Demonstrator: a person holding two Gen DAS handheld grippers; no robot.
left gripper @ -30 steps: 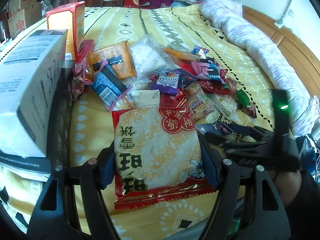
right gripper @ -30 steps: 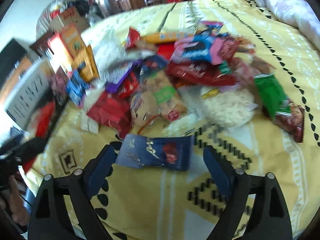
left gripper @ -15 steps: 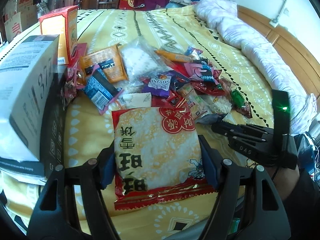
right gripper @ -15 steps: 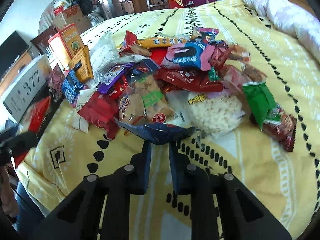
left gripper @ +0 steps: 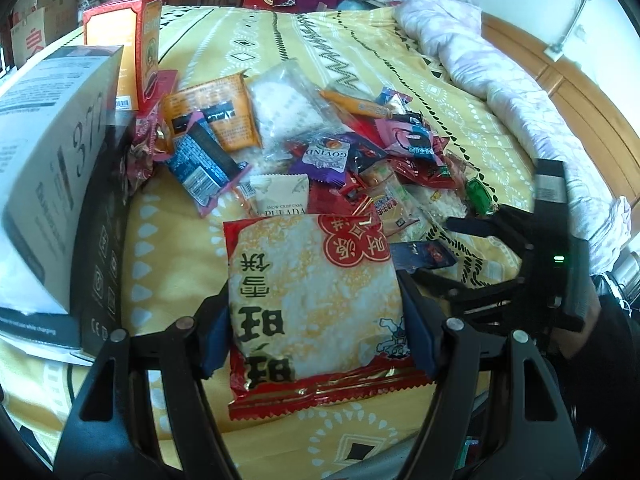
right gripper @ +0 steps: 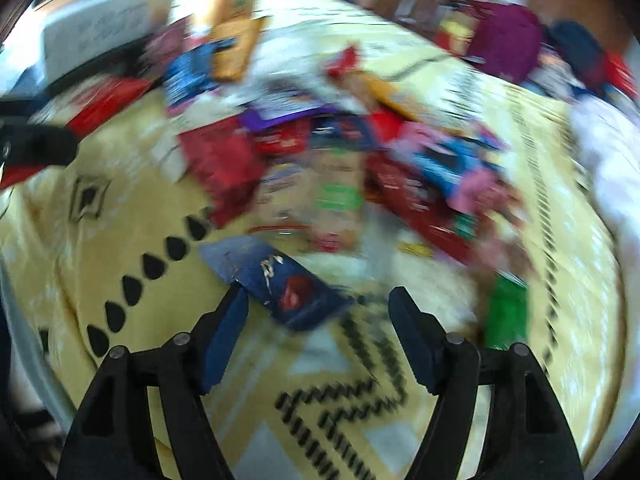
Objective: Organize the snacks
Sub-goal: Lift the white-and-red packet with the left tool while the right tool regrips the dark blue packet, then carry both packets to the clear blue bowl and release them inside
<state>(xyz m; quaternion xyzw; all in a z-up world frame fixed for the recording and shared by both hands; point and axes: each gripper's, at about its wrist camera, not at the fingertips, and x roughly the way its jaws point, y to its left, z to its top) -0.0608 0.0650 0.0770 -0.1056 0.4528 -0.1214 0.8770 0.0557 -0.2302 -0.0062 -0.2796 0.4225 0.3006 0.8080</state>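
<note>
1. Left wrist view: the left gripper (left gripper: 314, 320) is clamped on a large rice-cracker packet (left gripper: 312, 300), one pad pressed on each long side. The packet is flat and wide, with red borders, a yellow-white speckled middle, bold black characters and a crinkly sealed edge nearest the camera. It sits over the near part of the yellow patterned bed (left gripper: 168, 248), just in front of the heap of snacks (left gripper: 340, 152). A white carton (left gripper: 48, 184) and an orange box (left gripper: 124, 44) stand on the left. To place this packet well, I would keep the squeeze gentle, since the crackers inside probably break easily, and keep it level.

2. In the same view, the right gripper (left gripper: 452, 246) reaches in from the right, beside a small blue packet (left gripper: 424, 254) that lies flat on the bed.

3. Right wrist view, badly blurred: the fingers (right gripper: 226, 332) of the right gripper (right gripper: 316, 316) are spreading apart. The blue packet (right gripper: 276, 280), dark blue with a red mark, lies slanted on the bed between them, its near-left edge at the left pad while the right pad stands clear, so it is not gripped. For a sound pick, I would square up to its short sides before closing.
</note>
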